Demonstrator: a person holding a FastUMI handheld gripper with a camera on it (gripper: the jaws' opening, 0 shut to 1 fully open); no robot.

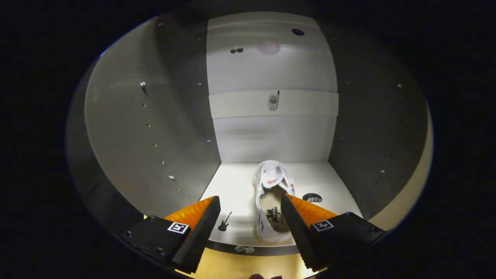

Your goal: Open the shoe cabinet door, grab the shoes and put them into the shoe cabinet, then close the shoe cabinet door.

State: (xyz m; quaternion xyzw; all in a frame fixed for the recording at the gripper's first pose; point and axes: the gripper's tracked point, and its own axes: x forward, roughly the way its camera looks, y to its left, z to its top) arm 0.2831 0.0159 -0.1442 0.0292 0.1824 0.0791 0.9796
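I look straight into the open shoe cabinet [271, 69], a pale box with a back panel and two side walls. A white shoe [273, 201] lies on the cabinet floor [236, 186], toe toward the back, heel toward me. My gripper [250, 205] is open just in front of the cabinet's mouth. The shoe's heel end sits between the fingertips, closer to the right finger [296, 223], whose edge overlaps the shoe's right side. The left finger [203, 223] stands well apart from the shoe. Nothing is pressed between the fingers.
The left side wall [155, 128] has rows of shelf-pin holes; the right side wall [372, 128] is in shadow. A metal fitting [273, 100] sits on a strip across the back panel. Small stickers [224, 221] mark the cabinet floor. A wooden floor [248, 267] shows below.
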